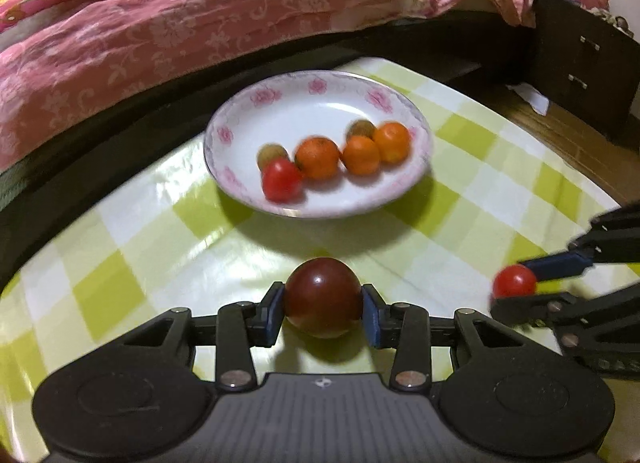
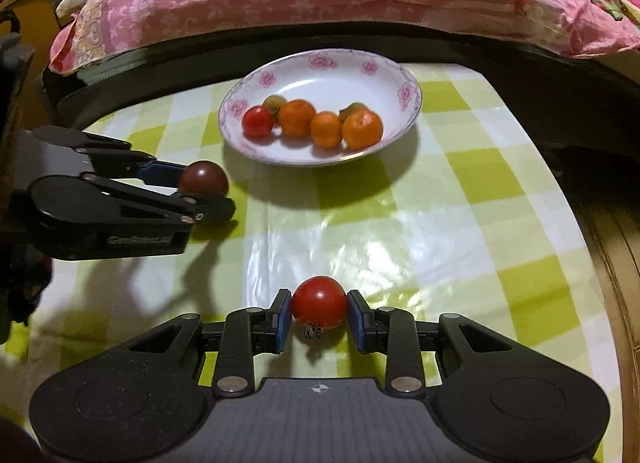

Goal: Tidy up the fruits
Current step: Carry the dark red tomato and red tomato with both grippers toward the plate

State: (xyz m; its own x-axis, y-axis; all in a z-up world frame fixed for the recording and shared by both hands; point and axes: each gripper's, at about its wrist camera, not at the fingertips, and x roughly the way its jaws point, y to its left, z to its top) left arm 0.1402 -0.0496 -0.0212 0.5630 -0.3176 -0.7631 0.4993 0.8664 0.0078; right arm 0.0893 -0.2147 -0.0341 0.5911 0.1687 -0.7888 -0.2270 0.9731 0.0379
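Your left gripper (image 1: 323, 299) is clamped on the dark tomato (image 1: 323, 295), your right gripper (image 2: 319, 309) on the red tomato (image 2: 319, 302); the plate (image 1: 280, 103) lies straight ahead, nearer your left.

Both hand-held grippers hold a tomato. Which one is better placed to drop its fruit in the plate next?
Left, probably. The left hand-held gripper with its dark tomato sits nearer the plate in the right wrist view, while the right hand-held gripper with its red tomato is farther back.
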